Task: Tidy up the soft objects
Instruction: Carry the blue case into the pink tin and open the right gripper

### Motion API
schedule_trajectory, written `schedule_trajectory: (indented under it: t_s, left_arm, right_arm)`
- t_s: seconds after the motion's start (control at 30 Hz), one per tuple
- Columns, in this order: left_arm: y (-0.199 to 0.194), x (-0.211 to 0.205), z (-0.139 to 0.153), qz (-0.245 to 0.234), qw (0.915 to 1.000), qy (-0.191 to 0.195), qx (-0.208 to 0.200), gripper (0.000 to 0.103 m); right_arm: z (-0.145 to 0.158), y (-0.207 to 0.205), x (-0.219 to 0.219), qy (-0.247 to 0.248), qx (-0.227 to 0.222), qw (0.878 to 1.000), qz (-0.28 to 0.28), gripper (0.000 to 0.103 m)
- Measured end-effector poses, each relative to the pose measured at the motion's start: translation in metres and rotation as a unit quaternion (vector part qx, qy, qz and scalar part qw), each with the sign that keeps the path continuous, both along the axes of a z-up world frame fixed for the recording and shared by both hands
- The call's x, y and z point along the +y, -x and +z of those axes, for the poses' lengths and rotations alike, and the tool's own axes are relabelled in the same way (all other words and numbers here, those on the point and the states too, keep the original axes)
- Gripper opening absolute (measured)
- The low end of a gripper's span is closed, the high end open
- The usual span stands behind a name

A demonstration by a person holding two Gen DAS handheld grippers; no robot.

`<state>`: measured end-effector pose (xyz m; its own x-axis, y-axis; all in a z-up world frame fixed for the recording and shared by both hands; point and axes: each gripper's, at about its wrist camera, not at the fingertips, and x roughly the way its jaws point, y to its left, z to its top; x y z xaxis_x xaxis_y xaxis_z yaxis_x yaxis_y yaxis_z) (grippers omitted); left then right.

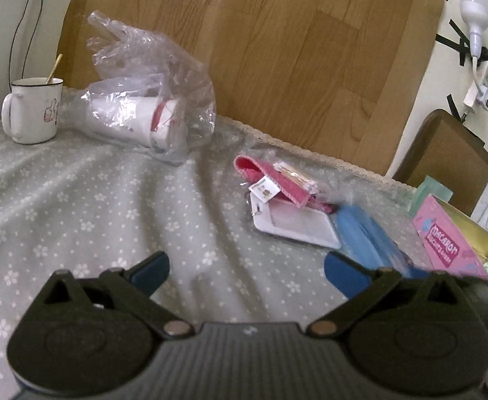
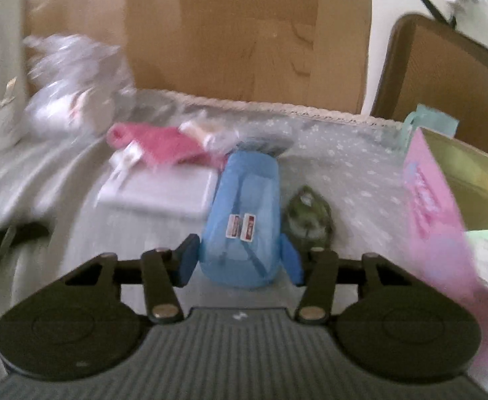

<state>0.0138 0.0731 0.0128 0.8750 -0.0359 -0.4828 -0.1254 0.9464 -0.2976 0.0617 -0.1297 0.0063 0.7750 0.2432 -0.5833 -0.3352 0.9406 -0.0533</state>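
Blur over pink cloth

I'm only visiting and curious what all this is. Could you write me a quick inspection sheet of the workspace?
Surface: wrinkled grey-green flowered tablecloth, lace-edged.
Job's things: blue soft pouch; pink knitted piece; small green soft item beside the pouch.
Clutter: white mug with stick; clear plastic bag holding paper cups; white card holder; pink macaron box.
Grippers: left gripper open, empty; right gripper closed around the pouch.
Cables: black wire on the wall; white plug and cord.
Surroundings: wood-pattern board; brown chair back.
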Motion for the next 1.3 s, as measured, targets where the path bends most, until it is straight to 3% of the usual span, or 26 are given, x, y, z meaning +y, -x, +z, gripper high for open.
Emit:
schedule_trajectory:
  t_s: [0.2, 0.33, 0.53, 0.67, 0.7, 0.73, 0.77, 0.83, 0.9, 1.07, 1.2, 1.3]
  left_arm:
    - [0.000, -0.014, 0.001, -0.043, 0.9988, -0.024, 0.003, 0.102]
    - [-0.003, -0.030, 0.001, -0.082, 0.9949, -0.051, 0.030, 0.102]
    - [0.014, -0.061, 0.010, -0.148, 0.9854, 0.041, 0.074, 0.102]
    - [0.017, -0.098, 0.019, -0.194, 0.9748, 0.049, 0.098, 0.102]
    - [0.015, -0.109, 0.016, -0.203, 0.9713, 0.048, 0.114, 0.099]
    - [0.011, -0.118, 0.009, -0.214, 0.9667, 0.047, 0.132, 0.090]
    - [0.011, -0.126, 0.004, -0.222, 0.9654, 0.039, 0.131, 0.093]
    - [0.014, -0.137, 0.003, -0.240, 0.9632, 0.027, 0.118, 0.073]
    - [0.017, -0.142, 0.007, -0.246, 0.9621, 0.036, 0.113, 0.072]
    - [0.029, -0.165, 0.050, -0.276, 0.9602, 0.011, 0.042, 0.071]
    - [0.013, -0.210, 0.085, -0.323, 0.9463, -0.013, 0.002, 0.071]
    - [-0.011, -0.248, 0.095, -0.354, 0.9350, -0.014, -0.007, 0.071]
  right_arm:
    - [0.002, 0.091, -0.046, 0.035, -0.038, 0.997, 0.060, 0.056]
    - [-0.003, 0.148, -0.061, 0.068, -0.076, 0.991, 0.087, 0.056]
    - [0.000, 0.160, -0.083, 0.014, -0.057, 0.995, 0.077, 0.059]
    - [-0.006, 0.145, -0.084, -0.013, -0.015, 0.998, 0.064, 0.062]
    - [-0.008, 0.143, -0.085, -0.027, -0.010, 0.998, 0.062, 0.058]
    - [-0.009, 0.140, -0.087, -0.043, -0.002, 0.997, 0.063, 0.057]
    - [-0.009, 0.138, -0.088, -0.054, -0.001, 0.996, 0.065, 0.056]
    - [-0.010, 0.140, -0.087, -0.054, -0.005, 0.996, 0.066, 0.056]
    - [-0.011, 0.145, -0.088, -0.054, -0.017, 0.996, 0.071, 0.056]
    - [0.001, 0.166, -0.094, -0.036, -0.114, 0.992, 0.051, 0.056]
    - [0.024, 0.161, -0.116, -0.043, -0.185, 0.982, 0.008, 0.056]
    - [0.035, 0.141, -0.143, -0.039, -0.203, 0.978, -0.035, 0.056]
